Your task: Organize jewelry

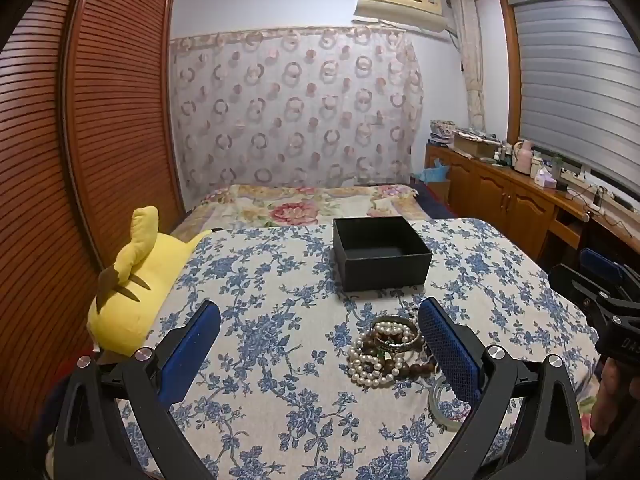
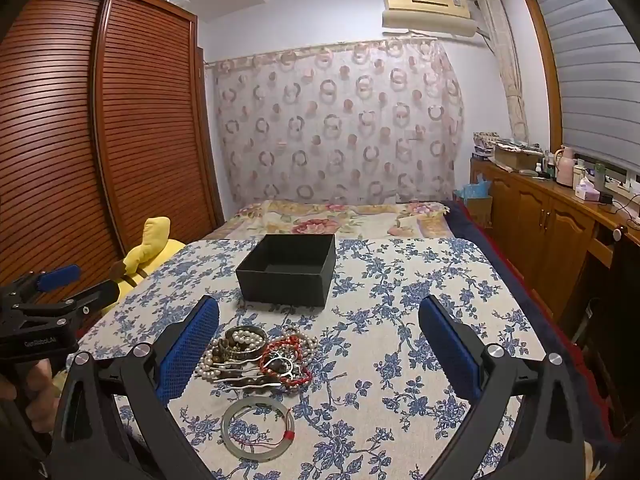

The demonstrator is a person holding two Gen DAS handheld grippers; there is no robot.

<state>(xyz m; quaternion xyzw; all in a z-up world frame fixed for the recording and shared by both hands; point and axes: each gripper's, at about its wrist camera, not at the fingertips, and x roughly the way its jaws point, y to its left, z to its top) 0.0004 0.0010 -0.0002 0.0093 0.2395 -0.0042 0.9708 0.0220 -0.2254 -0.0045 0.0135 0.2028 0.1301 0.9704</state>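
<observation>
A tangled pile of jewelry (image 1: 390, 350) (image 2: 258, 354) lies on the blue-flowered cloth: pearl strands, brown bead bracelets, a red cord bracelet (image 2: 286, 356). A pale jade bangle (image 2: 259, 432) (image 1: 440, 402) lies flat nearer the cameras. Beyond the pile stands an empty black box (image 1: 380, 254) (image 2: 288, 270) with no lid. My left gripper (image 1: 320, 312) is open, its right finger beside the pile. My right gripper (image 2: 320, 312) is open too, its left finger next to the pile. Nothing sits between either pair of pads.
A yellow plush toy (image 1: 128, 284) (image 2: 154, 246) lies at the cloth's left edge by the slatted wardrobe (image 1: 80, 140). A flowered bed (image 1: 312, 204) lies behind the box. A wooden cabinet (image 2: 552, 224) with bottles runs along the right wall.
</observation>
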